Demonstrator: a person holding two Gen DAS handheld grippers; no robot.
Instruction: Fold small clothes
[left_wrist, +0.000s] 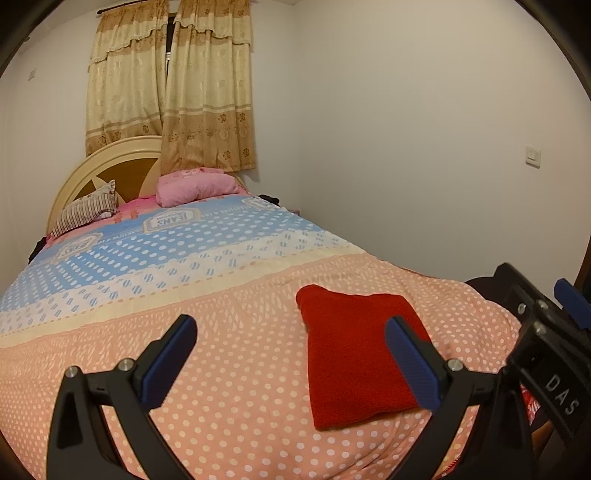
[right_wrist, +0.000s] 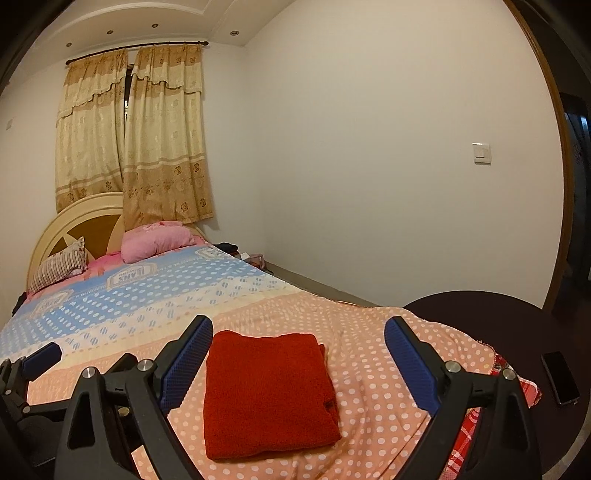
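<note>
A red knitted garment (left_wrist: 354, 354) lies folded into a neat rectangle on the pink polka-dot bedspread (left_wrist: 240, 369). It also shows in the right wrist view (right_wrist: 269, 391). My left gripper (left_wrist: 291, 325) is open and empty, held above the bed just left of the garment. My right gripper (right_wrist: 299, 325) is open and empty, with the garment lying between and below its fingers. The right gripper's body shows at the right edge of the left wrist view (left_wrist: 546, 332); the left gripper's finger (right_wrist: 42, 356) shows at the left of the right wrist view.
The bed runs back to a cream headboard (right_wrist: 74, 225) with a pink pillow (right_wrist: 155, 240) and a striped pillow (right_wrist: 59, 269). A white wall (right_wrist: 369, 184) stands close on the right. A dark round table (right_wrist: 517, 332) with a phone (right_wrist: 559, 376) stands at the bed's right corner.
</note>
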